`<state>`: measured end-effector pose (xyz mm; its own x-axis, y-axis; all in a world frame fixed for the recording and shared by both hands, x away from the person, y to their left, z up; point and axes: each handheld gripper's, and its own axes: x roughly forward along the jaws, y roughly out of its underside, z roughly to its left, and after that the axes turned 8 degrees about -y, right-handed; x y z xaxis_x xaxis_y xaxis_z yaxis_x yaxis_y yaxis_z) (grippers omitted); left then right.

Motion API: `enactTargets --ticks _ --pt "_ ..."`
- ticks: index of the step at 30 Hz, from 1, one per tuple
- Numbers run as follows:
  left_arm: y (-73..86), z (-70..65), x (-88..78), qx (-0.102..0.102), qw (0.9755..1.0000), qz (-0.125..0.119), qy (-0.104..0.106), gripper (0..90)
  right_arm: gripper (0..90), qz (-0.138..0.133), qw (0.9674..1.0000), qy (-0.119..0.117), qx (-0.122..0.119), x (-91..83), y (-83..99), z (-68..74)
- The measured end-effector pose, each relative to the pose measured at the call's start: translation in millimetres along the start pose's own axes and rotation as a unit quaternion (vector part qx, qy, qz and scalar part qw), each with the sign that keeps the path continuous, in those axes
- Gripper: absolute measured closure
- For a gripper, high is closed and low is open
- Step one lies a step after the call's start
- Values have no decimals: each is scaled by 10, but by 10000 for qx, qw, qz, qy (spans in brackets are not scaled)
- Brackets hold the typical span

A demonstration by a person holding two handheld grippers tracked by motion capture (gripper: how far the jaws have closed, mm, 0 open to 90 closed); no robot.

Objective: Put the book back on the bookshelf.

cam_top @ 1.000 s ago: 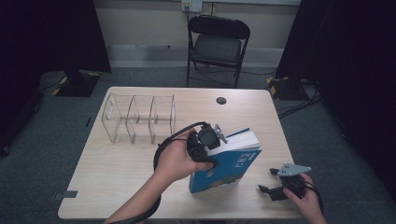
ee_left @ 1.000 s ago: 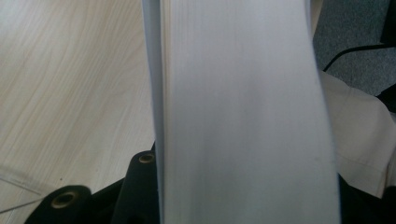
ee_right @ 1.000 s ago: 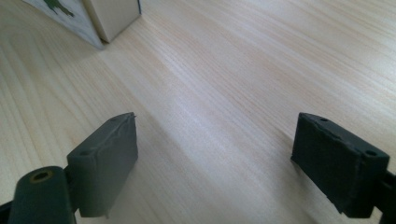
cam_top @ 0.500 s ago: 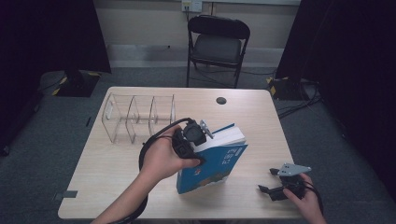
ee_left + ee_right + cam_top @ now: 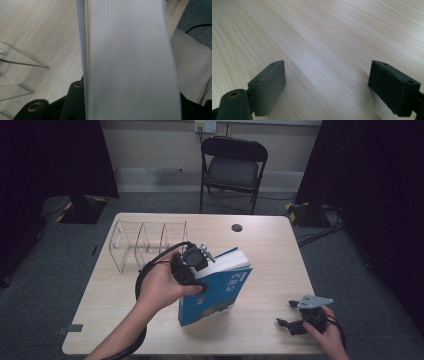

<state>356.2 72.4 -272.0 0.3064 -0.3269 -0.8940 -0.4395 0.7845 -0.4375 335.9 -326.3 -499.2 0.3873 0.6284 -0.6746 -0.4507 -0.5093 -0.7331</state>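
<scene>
Starting at the left, the clear wire rack (image 5: 145,242) stood empty on the table (image 5: 280,250), its slots running side by side along the far left part of the top. Just to its right I had the left gripper (image 5: 200,270) clamped across the thickness of the blue book (image 5: 220,292), whose page block (image 5: 130,62) sat between the jaws in the left gripper view. The book was tilted, spine end low near the table's front, page edge toward the rack side. Its long axis lay across the slots, so I judged it needed turning upright. Far right, the right gripper (image 5: 290,320) rested with jaws wide apart on nothing, well away from the book.
</scene>
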Motion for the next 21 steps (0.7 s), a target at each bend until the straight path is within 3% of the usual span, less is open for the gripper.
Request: enactTargets --ticks 16,19,21 --pt "194 196 -179 -358 9992 69 -157 619 136 1 10000 1 0 0 0 0" --pt "235 227 -213 -584 9982 17 -135 620 136 1 10000 0 1 0 0 0" --pt "256 240 -236 -611 9980 46 -134 619 136 1 10000 0 1 0 0 0"
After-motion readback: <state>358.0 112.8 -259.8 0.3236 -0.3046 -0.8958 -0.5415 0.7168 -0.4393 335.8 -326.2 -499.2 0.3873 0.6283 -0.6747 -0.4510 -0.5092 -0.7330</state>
